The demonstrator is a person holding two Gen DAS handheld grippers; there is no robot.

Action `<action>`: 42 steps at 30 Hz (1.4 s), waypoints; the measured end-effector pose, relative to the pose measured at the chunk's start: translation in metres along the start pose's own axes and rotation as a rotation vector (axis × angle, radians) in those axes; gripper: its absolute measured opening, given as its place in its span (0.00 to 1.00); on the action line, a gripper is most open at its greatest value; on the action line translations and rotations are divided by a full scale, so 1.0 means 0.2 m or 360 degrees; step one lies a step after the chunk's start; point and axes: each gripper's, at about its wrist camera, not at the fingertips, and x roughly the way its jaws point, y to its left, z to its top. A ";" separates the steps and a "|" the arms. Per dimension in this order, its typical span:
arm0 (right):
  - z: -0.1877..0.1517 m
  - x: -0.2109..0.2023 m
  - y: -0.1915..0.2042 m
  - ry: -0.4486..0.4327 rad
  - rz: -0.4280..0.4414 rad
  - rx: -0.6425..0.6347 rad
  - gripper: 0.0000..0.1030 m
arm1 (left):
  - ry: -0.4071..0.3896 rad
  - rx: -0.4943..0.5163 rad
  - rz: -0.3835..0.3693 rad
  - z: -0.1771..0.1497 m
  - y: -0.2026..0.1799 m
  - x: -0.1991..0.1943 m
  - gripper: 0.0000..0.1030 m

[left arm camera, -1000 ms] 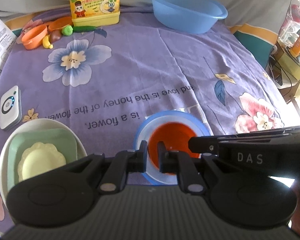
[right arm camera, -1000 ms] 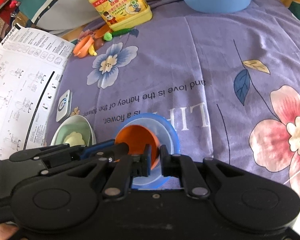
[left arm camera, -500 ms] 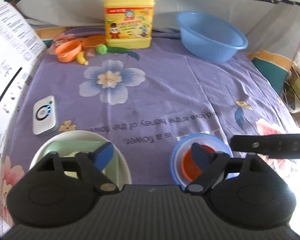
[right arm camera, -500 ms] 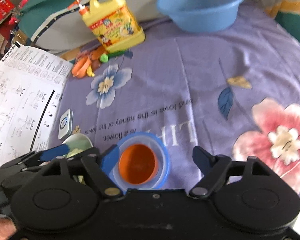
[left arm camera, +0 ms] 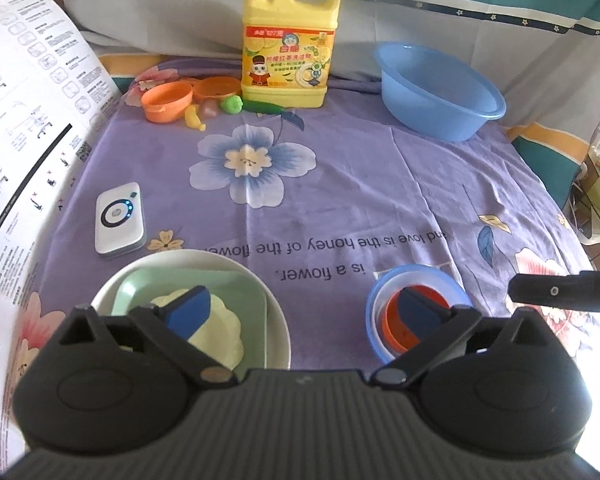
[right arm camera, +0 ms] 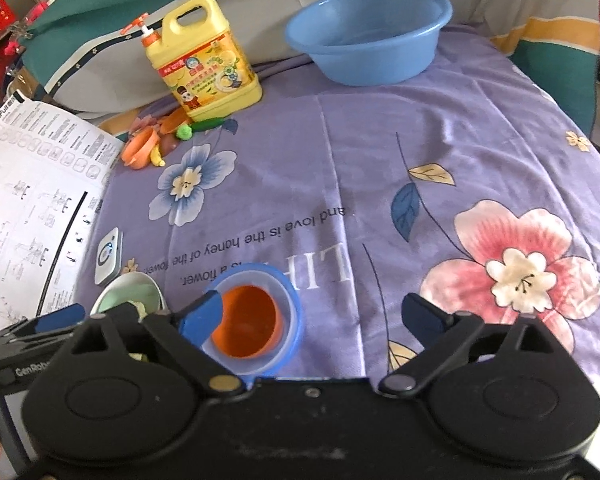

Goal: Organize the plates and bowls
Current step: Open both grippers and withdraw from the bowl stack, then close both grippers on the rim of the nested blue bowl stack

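Both claws are opening wide and hold nothing: the left gripper (left arm camera: 303, 314) hangs above the gap between the two stacks, the right gripper (right arm camera: 314, 318) just right of the bowls. The orange bowl (right arm camera: 246, 322) sits nested in the blue bowl (right arm camera: 290, 300) at six o'clock on the purple cloth (right arm camera: 380, 140); the plate stack (left arm camera: 276, 320) lies at seven o'clock. A careless finger swing could clip the bowl rim and tip the nest. The cloth reads "and love is the honey of the flower"; the paper sheet (left arm camera: 28, 120) says "AutoFull".
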 end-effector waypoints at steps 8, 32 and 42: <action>-0.03 0.01 -0.03 0.0029 -0.0034 0.0033 1.00 | 0.0012 -0.0010 -0.0027 -0.05 0.02 0.02 1.00; 0.00 0.20 -0.01 0.0148 0.0025 0.0084 0.94 | 0.0121 0.0068 -0.0158 -0.08 -0.08 0.21 0.93; 0.01 0.29 0.04 0.0208 0.0071 0.0055 0.72 | 0.0192 0.0015 -0.0249 -0.07 -0.09 0.30 0.66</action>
